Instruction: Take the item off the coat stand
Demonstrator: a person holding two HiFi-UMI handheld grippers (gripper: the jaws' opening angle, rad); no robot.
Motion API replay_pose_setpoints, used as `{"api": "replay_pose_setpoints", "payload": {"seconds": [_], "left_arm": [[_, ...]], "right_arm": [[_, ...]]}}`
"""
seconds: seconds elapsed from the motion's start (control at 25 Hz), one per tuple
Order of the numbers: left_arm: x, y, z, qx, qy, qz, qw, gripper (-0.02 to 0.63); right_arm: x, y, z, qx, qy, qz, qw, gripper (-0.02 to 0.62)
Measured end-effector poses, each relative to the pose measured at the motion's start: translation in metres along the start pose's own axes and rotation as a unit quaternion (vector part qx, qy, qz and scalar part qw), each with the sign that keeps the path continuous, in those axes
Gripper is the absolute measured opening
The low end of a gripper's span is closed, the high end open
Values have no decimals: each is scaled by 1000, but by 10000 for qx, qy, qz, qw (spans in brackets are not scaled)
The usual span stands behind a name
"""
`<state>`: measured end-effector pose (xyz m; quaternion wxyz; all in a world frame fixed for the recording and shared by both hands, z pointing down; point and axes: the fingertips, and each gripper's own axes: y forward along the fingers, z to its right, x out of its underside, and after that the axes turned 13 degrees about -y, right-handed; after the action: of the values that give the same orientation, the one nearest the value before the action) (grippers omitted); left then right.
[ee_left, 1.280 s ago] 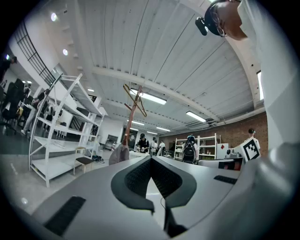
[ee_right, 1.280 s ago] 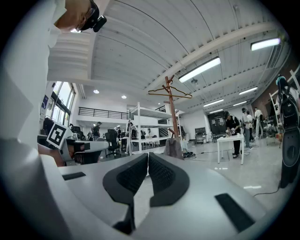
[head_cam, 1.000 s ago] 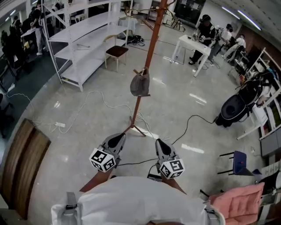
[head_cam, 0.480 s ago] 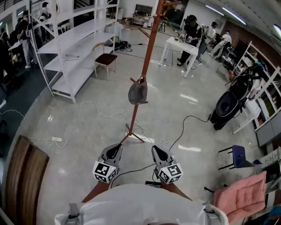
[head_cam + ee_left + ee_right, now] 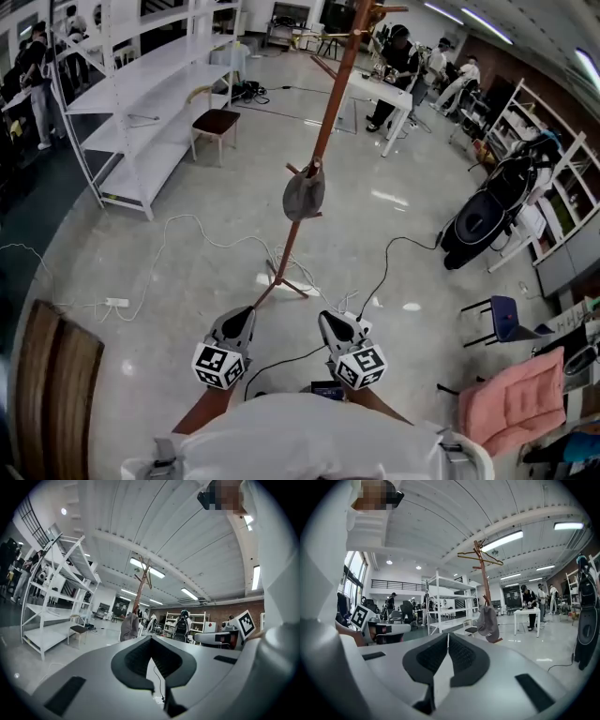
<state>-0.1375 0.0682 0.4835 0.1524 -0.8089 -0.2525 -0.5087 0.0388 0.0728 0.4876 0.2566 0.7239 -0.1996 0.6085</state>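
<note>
Left of the coat stand (image 5: pixel 330 112) is a white shelf rack (image 5: pixel 141 103). The left gripper (image 5: pixel 240 317), jaws pressed together and empty, is short of the stand's foot. A grey cap (image 5: pixel 304 194) hangs from a low peg on the stand. The right gripper (image 5: pixel 330 321), likewise closed on nothing, is just right of that foot.

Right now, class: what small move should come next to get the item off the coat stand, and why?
Probably step closer to the coat stand: the grey cap hangs on its peg well ahead of the left gripper and right gripper, both shut and empty, so neither looks able to reach it.
</note>
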Motion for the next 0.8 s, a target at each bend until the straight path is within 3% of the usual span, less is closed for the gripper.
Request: {"api": "replay_pose_setpoints", "payload": {"seconds": [0.4,0.8], "left_arm": [[-9,26,5,1000,-225,139,9946,8],[-54,115,-25,564,41,786,9953,9]], "right_arm": [[10,18,18,183,54,-182,9997,26],[10,71,105,296,-52,117,9995,26]]}}
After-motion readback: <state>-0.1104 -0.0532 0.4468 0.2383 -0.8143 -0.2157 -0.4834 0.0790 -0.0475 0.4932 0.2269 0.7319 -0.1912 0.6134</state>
